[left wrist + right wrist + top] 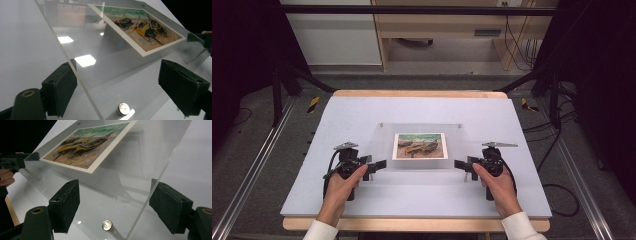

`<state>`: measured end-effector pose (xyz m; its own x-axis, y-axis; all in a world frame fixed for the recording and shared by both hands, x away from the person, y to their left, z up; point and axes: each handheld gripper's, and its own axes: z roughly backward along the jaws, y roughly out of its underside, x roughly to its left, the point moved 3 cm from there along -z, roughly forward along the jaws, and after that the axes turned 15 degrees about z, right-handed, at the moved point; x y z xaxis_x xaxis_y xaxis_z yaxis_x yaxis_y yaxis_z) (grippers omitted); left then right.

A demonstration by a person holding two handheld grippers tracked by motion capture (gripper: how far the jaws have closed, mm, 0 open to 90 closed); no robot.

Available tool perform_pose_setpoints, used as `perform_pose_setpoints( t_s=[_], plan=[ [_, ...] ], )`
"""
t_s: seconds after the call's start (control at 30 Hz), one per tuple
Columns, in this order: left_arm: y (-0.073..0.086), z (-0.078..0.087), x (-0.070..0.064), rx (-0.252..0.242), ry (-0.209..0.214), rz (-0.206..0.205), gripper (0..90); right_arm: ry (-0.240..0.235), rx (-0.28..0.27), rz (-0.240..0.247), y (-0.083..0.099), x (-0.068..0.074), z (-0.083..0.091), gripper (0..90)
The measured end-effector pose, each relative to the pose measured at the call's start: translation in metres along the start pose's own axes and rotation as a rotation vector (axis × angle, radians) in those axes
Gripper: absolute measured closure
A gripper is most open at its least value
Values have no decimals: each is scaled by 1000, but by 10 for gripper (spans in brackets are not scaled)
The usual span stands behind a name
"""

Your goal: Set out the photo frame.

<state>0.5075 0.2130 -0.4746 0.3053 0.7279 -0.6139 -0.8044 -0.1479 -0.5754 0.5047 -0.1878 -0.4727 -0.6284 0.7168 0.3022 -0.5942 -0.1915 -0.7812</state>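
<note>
A clear acrylic panel (422,164) lies mid-table with a painting of beached boats (420,146) on it. My left gripper (375,166) is open at the panel's near left corner. My right gripper (463,166) is open at the near right corner. In the left gripper view the panel's edge (82,82) runs between the wide-apart jaws of the left gripper (120,85), close to the left pad (60,90), and a metal stud (123,109) sits low. In the right gripper view the corner (140,202) lies inside the right gripper (116,205), with another stud (108,225).
The panel rests on a white board (362,112) over a wooden table (412,93). Two more studs (381,125) mark the panel's far corners. Black frame bars (292,75) and cables (557,145) flank the table; a cabinet (437,25) stands behind.
</note>
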Motion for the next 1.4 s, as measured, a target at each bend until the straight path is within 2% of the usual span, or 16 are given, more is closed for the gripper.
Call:
perform_pose_setpoints(
  t_s=[0.43, 1.0, 1.17, 1.4],
  plan=[
    [-10, -4, -2, -74, -36, -77, 187, 51, -45, 74, -10, -6, -4, 296],
    [-3, 4, -4, -118, -42, -110, 262, 77, -57, 143, -7, 0, 3, 329],
    [-1, 8, -5, -123, -47, -119, 297, 89, -56, 174, -5, 4, 7, 347],
    [2, 12, -6, -124, -52, -129, 328, 98, -65, 192, -2, 8, 11, 374]
  ],
)
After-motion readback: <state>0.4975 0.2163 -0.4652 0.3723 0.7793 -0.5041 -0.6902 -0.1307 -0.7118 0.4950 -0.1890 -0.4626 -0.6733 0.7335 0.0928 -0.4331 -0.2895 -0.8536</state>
